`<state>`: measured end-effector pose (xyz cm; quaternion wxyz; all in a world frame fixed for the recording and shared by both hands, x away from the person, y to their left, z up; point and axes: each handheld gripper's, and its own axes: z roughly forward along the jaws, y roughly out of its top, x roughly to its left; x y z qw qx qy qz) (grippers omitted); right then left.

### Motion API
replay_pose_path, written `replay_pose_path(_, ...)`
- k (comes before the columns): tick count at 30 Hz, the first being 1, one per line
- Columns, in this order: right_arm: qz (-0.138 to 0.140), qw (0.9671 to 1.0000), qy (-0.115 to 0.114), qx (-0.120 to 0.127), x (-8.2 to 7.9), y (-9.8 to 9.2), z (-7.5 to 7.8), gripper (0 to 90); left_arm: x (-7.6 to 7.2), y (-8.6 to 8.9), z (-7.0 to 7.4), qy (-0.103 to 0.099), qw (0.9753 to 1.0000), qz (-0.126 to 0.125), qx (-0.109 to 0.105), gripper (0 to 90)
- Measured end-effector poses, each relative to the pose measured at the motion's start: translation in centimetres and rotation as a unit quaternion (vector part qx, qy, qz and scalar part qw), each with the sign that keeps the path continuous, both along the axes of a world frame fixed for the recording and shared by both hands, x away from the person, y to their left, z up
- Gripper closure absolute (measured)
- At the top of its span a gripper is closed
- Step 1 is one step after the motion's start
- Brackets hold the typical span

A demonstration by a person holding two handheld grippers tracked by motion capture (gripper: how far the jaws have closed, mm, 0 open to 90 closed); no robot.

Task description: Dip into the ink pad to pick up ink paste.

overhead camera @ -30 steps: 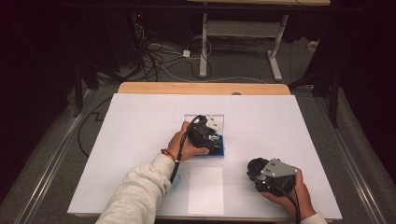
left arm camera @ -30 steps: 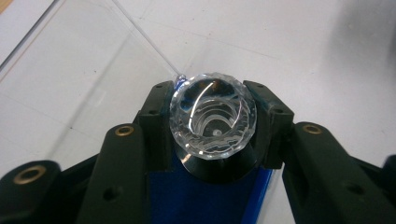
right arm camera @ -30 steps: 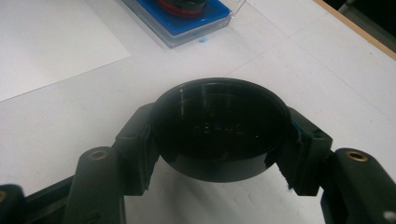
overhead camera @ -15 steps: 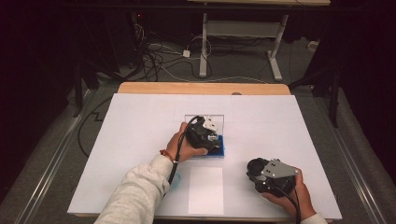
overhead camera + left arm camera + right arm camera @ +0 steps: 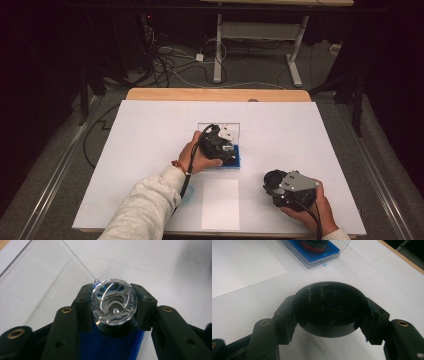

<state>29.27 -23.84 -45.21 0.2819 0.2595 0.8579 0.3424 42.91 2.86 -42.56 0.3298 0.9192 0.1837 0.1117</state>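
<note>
My left gripper (image 5: 220,144) sits at the table's middle, over a blue tray (image 5: 235,161). In the left gripper view its jaws (image 5: 113,293) are shut on a clear faceted crystal (image 5: 113,302) that rests on a black round base (image 5: 117,328) above the blue tray (image 5: 105,345). My right gripper (image 5: 286,190) is near the front right edge. In the right gripper view it (image 5: 329,302) is shut on a black round cap (image 5: 329,308), held just above the white table.
A clear plastic lid (image 5: 227,129) stands open behind the blue tray. The right gripper view shows the tray (image 5: 319,255) holding a black disc with a red ring (image 5: 314,243). A white paper sheet (image 5: 220,202) lies at the front centre. The table's wooden edge (image 5: 215,94) runs along the back.
</note>
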Motion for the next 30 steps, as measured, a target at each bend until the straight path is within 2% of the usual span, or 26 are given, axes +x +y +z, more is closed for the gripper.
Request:
replay_pose_path(2,-0.001,1.0000,0.000,0.001,0.0,0.0,0.0,38.8,0.1,0.5,0.2,0.010,0.9997,-0.002,-0.022,54.8)
replay_pose_path(4,0.001,1.0000,0.001,0.003,0.0,0.0,0.0,38.8,-0.2,0.8,0.7,0.005,0.9995,-0.003,-0.031,54.8)
replay_pose_path(6,0.009,0.9999,-0.010,0.010,-0.2,0.2,0.2,38.8,-0.5,1.2,1.2,0.001,0.9991,-0.007,-0.041,54.8)
replay_pose_path(10,0.012,0.9997,-0.018,0.013,-0.3,0.4,0.4,38.8,-1.3,1.8,2.1,-0.014,0.9989,-0.016,-0.042,54.8)
replay_pose_path(16,0.013,0.9995,-0.021,0.018,-0.4,0.4,0.6,38.8,-2.4,3.8,2.7,-0.021,0.9974,-0.014,-0.067,54.8)
replay_pose_path(23,0.013,0.9996,-0.019,0.015,-0.3,0.4,0.6,38.8,-3.4,5.4,3.7,-0.037,0.9961,-0.016,-0.078,54.8)
replay_pose_path(30,0.008,0.9997,-0.017,0.017,-0.2,0.1,0.5,38.8,-3.8,6.4,4.3,-0.050,0.9957,-0.008,-0.077,54.8)
